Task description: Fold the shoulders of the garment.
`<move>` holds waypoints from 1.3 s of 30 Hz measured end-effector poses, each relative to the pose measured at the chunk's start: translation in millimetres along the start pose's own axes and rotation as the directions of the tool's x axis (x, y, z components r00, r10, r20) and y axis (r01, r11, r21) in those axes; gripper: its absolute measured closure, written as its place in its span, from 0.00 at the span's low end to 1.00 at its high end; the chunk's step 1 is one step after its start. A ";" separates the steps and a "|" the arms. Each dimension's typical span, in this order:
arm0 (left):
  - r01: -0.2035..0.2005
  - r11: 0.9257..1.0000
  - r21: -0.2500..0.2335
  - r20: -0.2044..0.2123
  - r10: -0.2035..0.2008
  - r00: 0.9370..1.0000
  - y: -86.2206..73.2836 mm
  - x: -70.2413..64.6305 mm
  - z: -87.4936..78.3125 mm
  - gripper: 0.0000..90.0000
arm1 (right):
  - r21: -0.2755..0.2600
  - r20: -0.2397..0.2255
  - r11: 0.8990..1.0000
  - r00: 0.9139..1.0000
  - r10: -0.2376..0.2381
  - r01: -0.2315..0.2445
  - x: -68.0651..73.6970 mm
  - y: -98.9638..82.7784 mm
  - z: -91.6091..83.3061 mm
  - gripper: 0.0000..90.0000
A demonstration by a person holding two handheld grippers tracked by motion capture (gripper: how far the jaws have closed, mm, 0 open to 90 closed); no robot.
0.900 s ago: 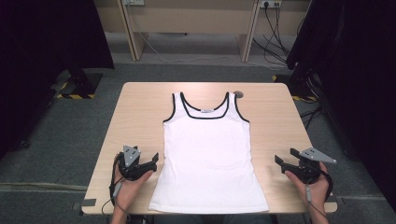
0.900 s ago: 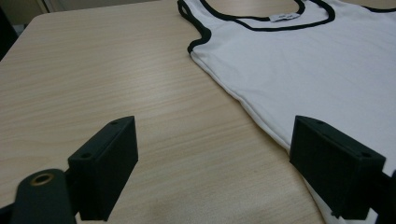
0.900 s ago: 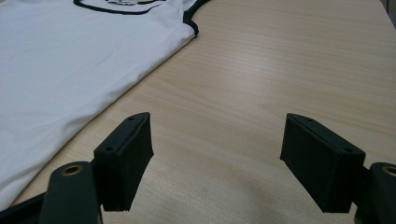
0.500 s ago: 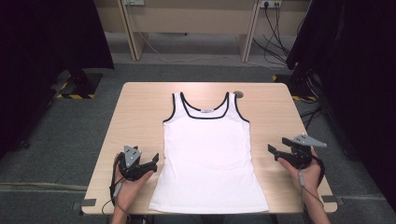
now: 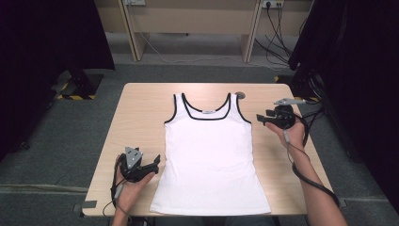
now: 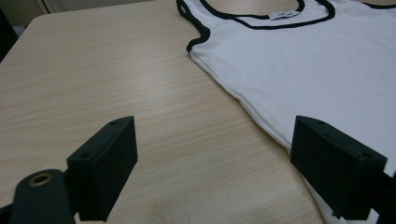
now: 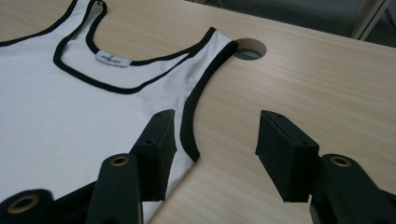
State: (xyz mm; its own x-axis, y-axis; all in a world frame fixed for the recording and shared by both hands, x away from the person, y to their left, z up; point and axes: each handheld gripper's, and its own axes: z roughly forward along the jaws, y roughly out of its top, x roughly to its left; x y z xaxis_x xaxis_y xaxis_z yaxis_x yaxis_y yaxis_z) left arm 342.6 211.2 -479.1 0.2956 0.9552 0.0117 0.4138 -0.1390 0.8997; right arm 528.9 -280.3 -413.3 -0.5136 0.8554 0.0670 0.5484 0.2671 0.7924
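A white tank top (image 5: 209,155) with black trim lies flat on the wooden table (image 5: 141,108), neck toward the far edge. My left gripper (image 5: 154,164) rests by the shirt's lower left side seam. In the left gripper view the gripper (image 6: 212,135) is open over bare wood, its right jaw over the edge of the shirt (image 6: 317,65). My right gripper (image 5: 261,118) sits at the shirt's right armhole. In the right gripper view the gripper (image 7: 215,119) is open, one jaw above the white cloth (image 7: 56,107), the other above the table, the black armhole trim between them.
A round cable hole (image 5: 240,95) is cut in the table just beyond the right shoulder strap. Light wooden desks (image 5: 188,19) stand behind on grey carpet, with cables trailing. Dark curtains (image 5: 47,47) hang at both sides.
My right gripper has moved from the table's near right corner away from the person and inward, up to the shirt's right armhole. The left gripper has stayed where it was.
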 end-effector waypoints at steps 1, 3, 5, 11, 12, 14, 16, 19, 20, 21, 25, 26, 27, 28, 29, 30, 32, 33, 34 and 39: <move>0.000 1.000 -0.001 0.001 0.000 1.000 -0.1 0.0 -0.1 0.16 | 0.010 -0.005 1.000 1.000 0.004 -0.004 -0.4 4.6 5.5 0.54; 0.000 1.000 -0.002 0.001 0.000 1.000 -0.1 -0.1 0.0 0.16 | 0.033 -0.008 0.999 1.000 0.004 -0.003 0.1 11.8 15.5 0.55; -0.004 1.000 -0.001 0.000 0.004 1.000 0.0 -0.4 0.0 0.16 | 0.052 -0.011 0.999 1.000 0.012 -0.011 1.9 19.7 28.3 0.57; -0.008 1.000 -0.007 0.002 0.008 1.000 -0.3 -0.4 -0.8 0.16 | 0.088 -0.027 0.996 0.999 0.034 -0.032 7.0 36.3 60.6 0.64; -0.007 1.000 -0.007 0.003 0.007 1.000 -0.3 -0.3 -0.8 0.16 | 0.096 -0.029 0.995 0.999 0.040 -0.037 7.1 37.7 64.3 0.64; -0.003 1.000 -0.006 0.005 0.003 1.000 -0.3 0.0 -0.8 0.16 | 0.108 -0.021 0.993 0.998 0.057 -0.055 7.0 40.7 74.5 0.66; 0.003 1.000 -0.008 0.007 -0.003 1.000 -0.4 0.5 -0.7 0.16 | 0.114 -0.024 0.990 0.996 0.084 -0.081 6.4 42.2 81.9 0.68; 0.008 1.000 -0.007 0.010 -0.008 1.000 -0.3 1.1 -0.6 0.16 | 0.133 -0.007 0.987 0.996 0.091 -0.089 6.2 43.5 92.1 0.70; 0.008 1.000 -0.008 0.009 -0.008 1.000 -0.4 1.1 -0.7 0.16 | 0.138 -0.001 0.986 0.996 0.095 -0.094 6.1 43.7 94.8 0.71; 0.007 1.000 -0.008 0.008 -0.007 1.000 -0.4 0.9 -0.7 0.16 | 0.140 -0.001 0.985 0.995 0.104 -0.102 5.5 43.8 97.2 0.72; 0.003 1.000 -0.005 0.008 -0.003 1.000 -0.2 0.4 -0.4 0.16 | 0.150 0.010 0.983 0.994 0.109 -0.110 5.0 44.8 105.2 0.72; 0.004 1.000 -0.005 0.007 -0.003 1.000 -0.3 0.5 -0.4 0.16 | 0.151 0.010 0.982 0.994 0.112 -0.112 5.1 45.3 106.7 0.72; 0.005 1.000 -0.005 0.006 -0.005 1.000 -0.3 0.6 -0.4 0.16 | 0.150 0.010 0.982 0.993 0.114 -0.114 5.2 45.9 108.2 0.72; 0.007 1.000 -0.005 0.004 -0.007 1.000 -0.3 0.7 -0.5 0.16 | 0.155 0.009 0.981 0.993 0.121 -0.121 5.6 46.4 109.7 0.72; 0.008 1.000 -0.006 0.005 -0.008 1.000 -0.3 0.9 -0.6 0.16 | 0.158 0.007 0.980 0.992 0.125 -0.124 5.8 46.4 111.3 0.72; 0.009 1.000 -0.007 0.006 -0.008 1.000 -0.4 1.0 -0.7 0.16 | 0.161 0.012 0.979 0.992 0.122 -0.123 6.1 46.2 113.4 0.72; 0.009 1.000 -0.006 0.009 -0.009 1.000 -0.4 1.0 -0.8 0.16 | 0.174 0.021 0.977 0.992 0.122 -0.124 7.2 45.9 117.4 0.72; 0.008 1.000 -0.007 0.009 -0.008 1.000 -0.5 0.9 -0.9 0.16 | 0.173 0.023 0.976 0.992 0.128 -0.130 7.4 45.8 119.0 0.72; 0.009 1.000 -0.007 0.009 -0.009 1.000 -0.5 0.9 -1.0 0.16 | 0.172 0.026 0.976 0.991 0.130 -0.132 7.5 45.9 120.4 0.72; 0.015 1.000 -0.008 0.011 -0.015 1.000 -0.7 1.2 -1.3 0.16 | 0.177 0.032 0.974 0.990 0.135 -0.139 7.7 48.1 125.9 0.73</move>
State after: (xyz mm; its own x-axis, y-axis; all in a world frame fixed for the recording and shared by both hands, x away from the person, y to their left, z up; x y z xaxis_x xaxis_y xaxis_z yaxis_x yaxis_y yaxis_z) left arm 341.6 212.7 -479.2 0.2985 0.9544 -0.0064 0.4113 -0.1226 0.9032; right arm 634.4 -205.0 -451.0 -0.4135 0.8974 0.1542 0.7223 0.2202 0.6556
